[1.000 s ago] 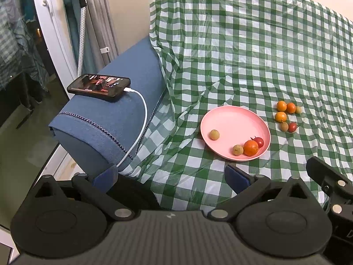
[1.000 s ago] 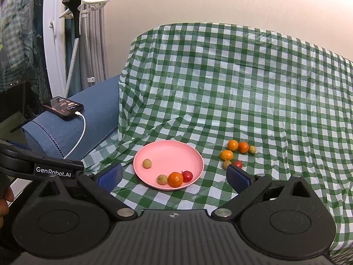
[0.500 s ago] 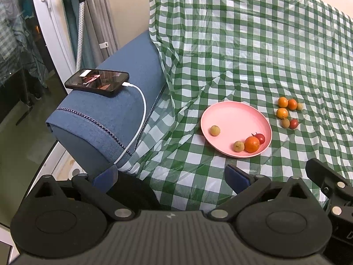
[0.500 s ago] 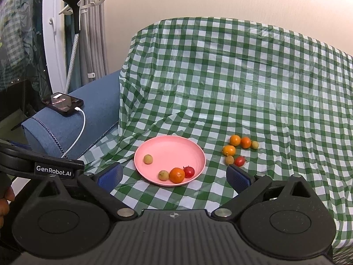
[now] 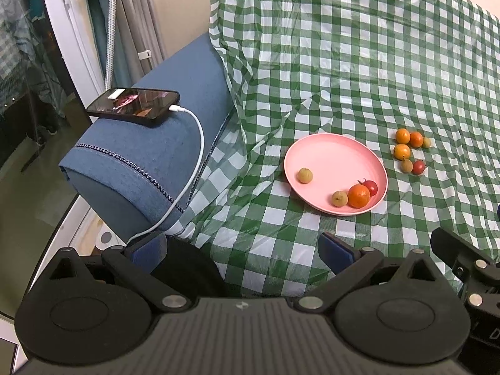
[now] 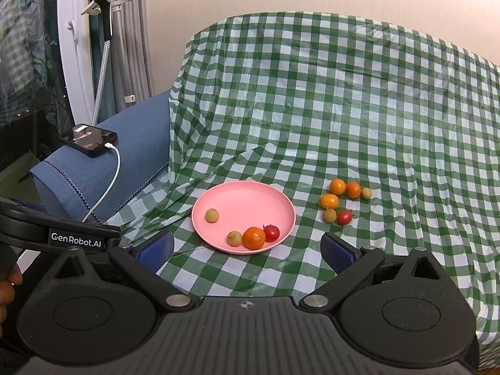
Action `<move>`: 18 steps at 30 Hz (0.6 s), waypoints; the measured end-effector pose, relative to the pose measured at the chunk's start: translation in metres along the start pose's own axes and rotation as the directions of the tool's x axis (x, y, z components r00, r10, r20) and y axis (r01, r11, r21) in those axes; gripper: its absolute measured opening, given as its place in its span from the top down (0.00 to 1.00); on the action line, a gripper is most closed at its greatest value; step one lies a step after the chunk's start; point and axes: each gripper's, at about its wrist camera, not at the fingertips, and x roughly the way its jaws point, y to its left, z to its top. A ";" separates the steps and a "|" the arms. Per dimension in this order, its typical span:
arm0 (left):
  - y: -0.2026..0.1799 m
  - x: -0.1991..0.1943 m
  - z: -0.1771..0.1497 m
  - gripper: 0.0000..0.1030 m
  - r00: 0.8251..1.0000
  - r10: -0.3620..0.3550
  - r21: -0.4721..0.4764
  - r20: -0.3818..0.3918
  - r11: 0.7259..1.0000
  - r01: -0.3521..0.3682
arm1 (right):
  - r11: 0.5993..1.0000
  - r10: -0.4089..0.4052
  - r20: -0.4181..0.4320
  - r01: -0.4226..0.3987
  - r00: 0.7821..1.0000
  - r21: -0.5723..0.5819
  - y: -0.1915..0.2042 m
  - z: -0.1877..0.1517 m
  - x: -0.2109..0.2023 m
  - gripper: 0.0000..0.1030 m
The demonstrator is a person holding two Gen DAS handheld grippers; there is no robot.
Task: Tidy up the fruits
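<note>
Hovering empty with jaws apart, the right gripper (image 6: pixel 247 247) and left gripper (image 5: pixel 240 250) face the round pink plastic plate (image 6: pixel 247 200); six loose small fruits (image 6: pixel 340 201) at its three o'clock could roll across the slack green-checked cloth (image 6: pixel 312 109) if nudged.

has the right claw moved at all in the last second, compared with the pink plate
Yes. In the right wrist view the pink plate sits lower and looks slightly larger than a second ago, so the right claw has tilted up and eased a little closer. It is open and empty.
</note>
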 end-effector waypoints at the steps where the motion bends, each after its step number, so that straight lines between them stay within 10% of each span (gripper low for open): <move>1: 0.000 0.001 0.000 0.00 1.000 0.000 0.001 -0.004 1.000 0.000 | 1.000 0.002 -0.004 -0.002 1.000 0.003 0.000 -0.001 0.001 0.03; 18: -0.017 0.028 0.008 0.00 0.997 0.030 0.055 -0.072 0.998 -0.026 | 0.998 0.012 -0.050 -0.008 0.999 0.064 -0.023 -0.004 0.029 0.03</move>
